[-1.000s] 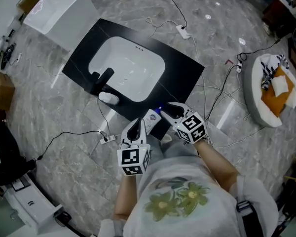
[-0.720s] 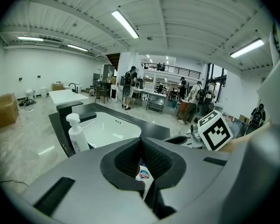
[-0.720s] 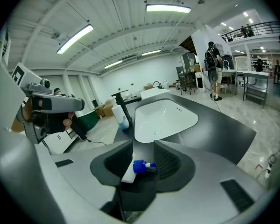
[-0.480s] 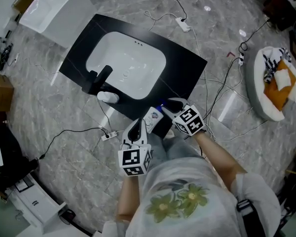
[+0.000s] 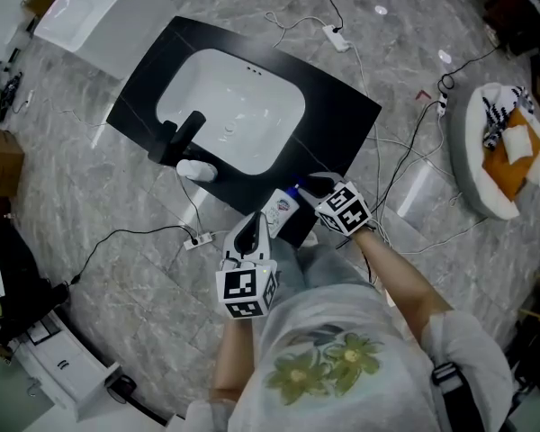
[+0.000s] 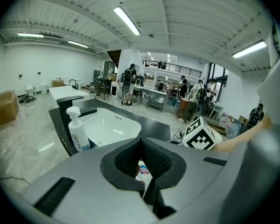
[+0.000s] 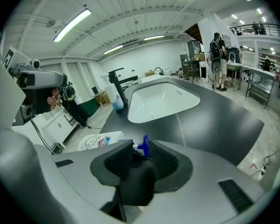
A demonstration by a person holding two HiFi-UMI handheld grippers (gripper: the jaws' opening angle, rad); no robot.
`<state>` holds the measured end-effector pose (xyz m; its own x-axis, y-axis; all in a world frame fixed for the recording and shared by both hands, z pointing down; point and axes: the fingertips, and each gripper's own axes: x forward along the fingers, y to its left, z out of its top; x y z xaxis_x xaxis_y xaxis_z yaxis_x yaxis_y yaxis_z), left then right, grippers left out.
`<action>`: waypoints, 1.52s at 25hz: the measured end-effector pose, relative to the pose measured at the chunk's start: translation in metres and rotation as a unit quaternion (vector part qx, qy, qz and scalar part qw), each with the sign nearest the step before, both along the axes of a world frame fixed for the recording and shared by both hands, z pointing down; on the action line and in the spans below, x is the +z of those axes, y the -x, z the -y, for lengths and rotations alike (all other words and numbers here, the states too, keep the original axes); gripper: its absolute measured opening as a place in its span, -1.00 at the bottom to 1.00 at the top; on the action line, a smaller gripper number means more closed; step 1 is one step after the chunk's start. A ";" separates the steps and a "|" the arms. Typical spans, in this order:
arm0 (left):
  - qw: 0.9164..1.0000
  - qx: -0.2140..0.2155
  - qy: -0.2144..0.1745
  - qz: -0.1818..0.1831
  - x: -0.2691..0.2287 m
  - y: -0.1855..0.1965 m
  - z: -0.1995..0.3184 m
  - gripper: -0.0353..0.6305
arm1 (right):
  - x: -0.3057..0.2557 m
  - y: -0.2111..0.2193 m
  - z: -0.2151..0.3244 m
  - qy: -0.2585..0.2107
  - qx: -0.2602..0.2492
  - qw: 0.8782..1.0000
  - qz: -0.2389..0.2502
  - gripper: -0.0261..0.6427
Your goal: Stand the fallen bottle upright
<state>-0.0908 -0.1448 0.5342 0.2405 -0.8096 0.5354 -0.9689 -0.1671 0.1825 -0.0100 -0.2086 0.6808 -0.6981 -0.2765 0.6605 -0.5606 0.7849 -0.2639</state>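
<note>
The white plastic bottle [image 5: 279,212] lies on its side at the near edge of the smooth black counter [image 5: 342,124]. The right gripper [image 5: 313,187] seems clamped on its blue nozzle [image 7: 142,146]. The left gripper [image 5: 255,223], jaws closed and empty, is just beside its body.

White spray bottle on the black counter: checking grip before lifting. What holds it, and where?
The right gripper clamps the white plastic spray bottle by its blue spray head; the left gripper holds nothing.
</note>
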 end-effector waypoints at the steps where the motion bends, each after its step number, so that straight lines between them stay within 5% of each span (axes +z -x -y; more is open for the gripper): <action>1: 1.000 0.001 0.001 0.000 0.000 0.000 0.000 -0.84 | 0.002 -0.001 0.001 -0.001 0.000 1.000 -0.004 -0.56; 13: 1.000 0.001 0.009 0.011 0.006 0.002 -0.003 -0.84 | 0.015 -0.002 0.002 0.011 0.002 1.000 -0.009 -0.59; 18: 1.000 -0.001 0.012 0.007 0.007 0.005 -0.004 -0.84 | 0.011 -0.002 0.002 -0.018 -0.001 1.000 -0.021 -0.76; 38: 1.000 -0.004 0.004 0.003 0.004 0.003 -0.015 -0.84 | -0.037 -0.019 0.013 -0.110 0.007 0.994 -0.027 -0.77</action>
<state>-0.0943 -0.1293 0.5384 0.2303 -0.8072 0.5435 -0.9713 -0.1569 0.1785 0.0092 -0.2221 0.6433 -0.6582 -0.4280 0.6193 -0.5812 0.8118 -0.0567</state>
